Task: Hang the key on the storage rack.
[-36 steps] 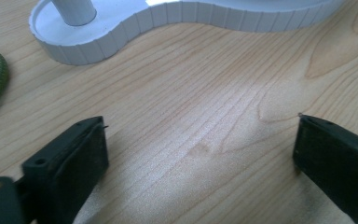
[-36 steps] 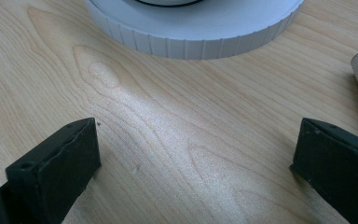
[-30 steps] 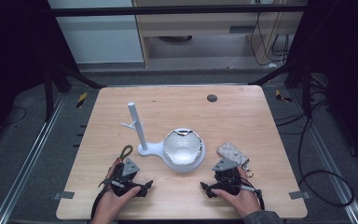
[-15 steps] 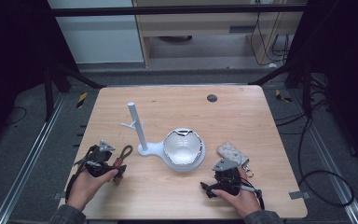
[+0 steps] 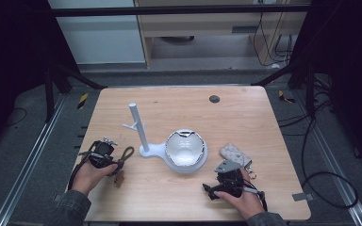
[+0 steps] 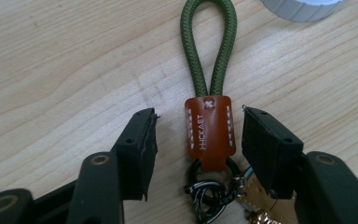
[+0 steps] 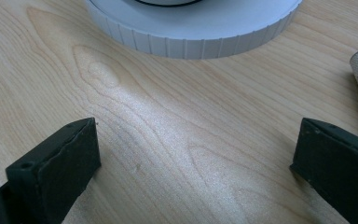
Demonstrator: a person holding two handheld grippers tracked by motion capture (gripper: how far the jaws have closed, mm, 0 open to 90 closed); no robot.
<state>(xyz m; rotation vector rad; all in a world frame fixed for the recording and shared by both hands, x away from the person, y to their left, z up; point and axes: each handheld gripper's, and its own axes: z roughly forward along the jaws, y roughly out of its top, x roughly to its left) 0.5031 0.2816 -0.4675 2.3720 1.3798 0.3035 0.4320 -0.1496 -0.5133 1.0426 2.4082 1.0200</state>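
Observation:
A keychain lies on the wooden table: a green cord loop [image 6: 208,46] joined to a brown leather tab [image 6: 209,135] with metal rings below it. My left gripper [image 6: 198,116] straddles the tab. Its jaws have just been closing, but a gap remains on each side and the pads do not touch it. In the high view the left gripper [image 5: 115,162] sits at the table's left beside the keychain [image 5: 126,154]. My right gripper [image 7: 193,140] is open over bare wood, near the front right in the high view [image 5: 221,173].
A white stand with an upright post [image 5: 139,125] and a round bowl [image 5: 185,148] occupies the middle; its ribbed base [image 7: 191,37] is just ahead of the right gripper. A patterned pouch [image 5: 234,154] lies right of the bowl. A dark round grommet [image 5: 214,99] sits at the back.
The left hand has moved left and away from the front edge, bringing its gripper to the keychain. The right hand and the keychain have stayed in place.

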